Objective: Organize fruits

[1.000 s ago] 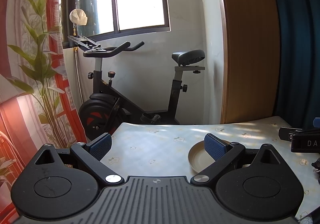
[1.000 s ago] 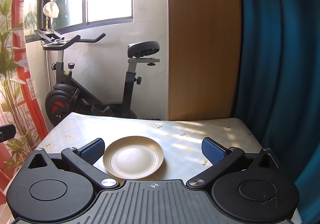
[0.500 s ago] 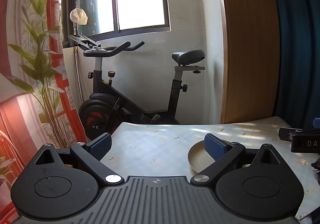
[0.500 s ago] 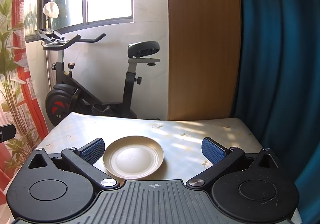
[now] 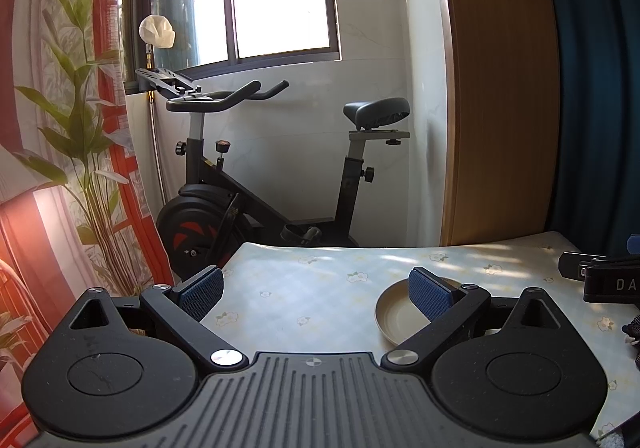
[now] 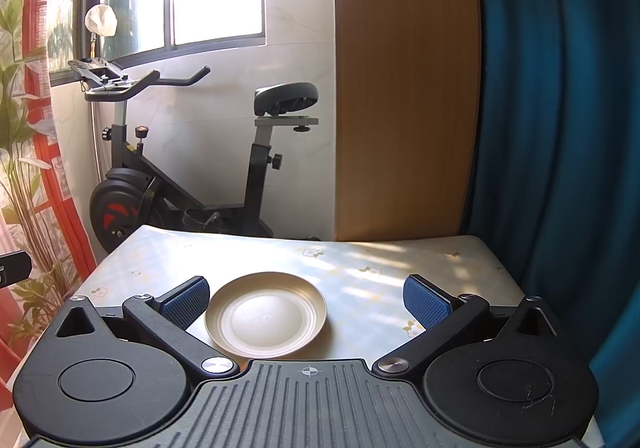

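Observation:
A round cream plate [image 6: 266, 314] lies empty on the floral table [image 6: 360, 260], between and just ahead of my right gripper [image 6: 306, 298], which is open and holds nothing. In the left wrist view the same plate [image 5: 394, 314] is partly hidden behind the right finger of my left gripper [image 5: 316, 292], which is open and holds nothing. No fruit shows in either view.
An exercise bike [image 6: 180, 167] stands beyond the table's far edge. A wooden panel [image 6: 404, 87] and blue curtain [image 6: 560, 127] are at the right, a plant [image 5: 80, 151] and red curtain at the left. The other gripper's body [image 5: 608, 280] shows at the right edge of the left wrist view.

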Demonstrator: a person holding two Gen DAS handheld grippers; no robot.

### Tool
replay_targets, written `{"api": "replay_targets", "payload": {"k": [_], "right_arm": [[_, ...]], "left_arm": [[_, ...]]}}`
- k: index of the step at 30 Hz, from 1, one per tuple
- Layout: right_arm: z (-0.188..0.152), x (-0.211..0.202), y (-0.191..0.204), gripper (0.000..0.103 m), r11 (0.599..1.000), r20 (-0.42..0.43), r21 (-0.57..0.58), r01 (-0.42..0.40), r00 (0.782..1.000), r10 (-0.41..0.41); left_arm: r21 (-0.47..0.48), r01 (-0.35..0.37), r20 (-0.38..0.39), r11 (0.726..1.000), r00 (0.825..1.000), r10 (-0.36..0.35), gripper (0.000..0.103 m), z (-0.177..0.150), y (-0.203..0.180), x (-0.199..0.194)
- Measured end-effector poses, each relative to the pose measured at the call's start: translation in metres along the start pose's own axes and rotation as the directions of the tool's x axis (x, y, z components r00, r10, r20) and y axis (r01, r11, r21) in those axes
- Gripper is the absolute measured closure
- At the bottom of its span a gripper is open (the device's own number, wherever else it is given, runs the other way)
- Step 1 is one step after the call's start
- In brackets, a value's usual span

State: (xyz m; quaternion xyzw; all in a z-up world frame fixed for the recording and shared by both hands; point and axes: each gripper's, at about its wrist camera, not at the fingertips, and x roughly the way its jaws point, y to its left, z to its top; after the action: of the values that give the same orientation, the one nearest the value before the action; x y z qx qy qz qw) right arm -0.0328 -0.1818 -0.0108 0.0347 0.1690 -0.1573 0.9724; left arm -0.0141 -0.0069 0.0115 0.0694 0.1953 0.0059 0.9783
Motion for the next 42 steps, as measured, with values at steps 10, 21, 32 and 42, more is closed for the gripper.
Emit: {"api": "replay_targets", "payload": {"k": [10, 21, 32, 42], "right_arm": [[0.000, 0.000, 0.000, 0.000, 1.000, 0.000, 0.000, 0.000, 1.000, 0.000], [0.002, -0.001, -0.003, 0.000, 1.000, 0.005, 0.014, -0.003, 1.000, 0.003], [-0.018, 0.011, -0.019, 0.000, 1.000, 0.209, 0.001, -0.014, 0.978, 0.014], [-0.050, 0.068, -0.020, 0.000, 0.998, 0.187, 0.058, -0.026, 0.982, 0.014]], "left_arm": [[0.000, -0.001, 0.000, 1.000, 1.000, 0.001, 0.003, 0.000, 0.000, 0.000], [-0.008, 0.002, -0.014, 1.000, 1.000, -0.002, 0.003, -0.001, 0.000, 0.002], [-0.032, -0.027, -0.001, 0.999, 1.000, 0.027, 0.003, -0.011, 0.008, 0.024], [0.053, -0.109, 0.023, 0.993, 0.994, 0.108, 0.003, -0.027, 0.004, 0.058]]}}
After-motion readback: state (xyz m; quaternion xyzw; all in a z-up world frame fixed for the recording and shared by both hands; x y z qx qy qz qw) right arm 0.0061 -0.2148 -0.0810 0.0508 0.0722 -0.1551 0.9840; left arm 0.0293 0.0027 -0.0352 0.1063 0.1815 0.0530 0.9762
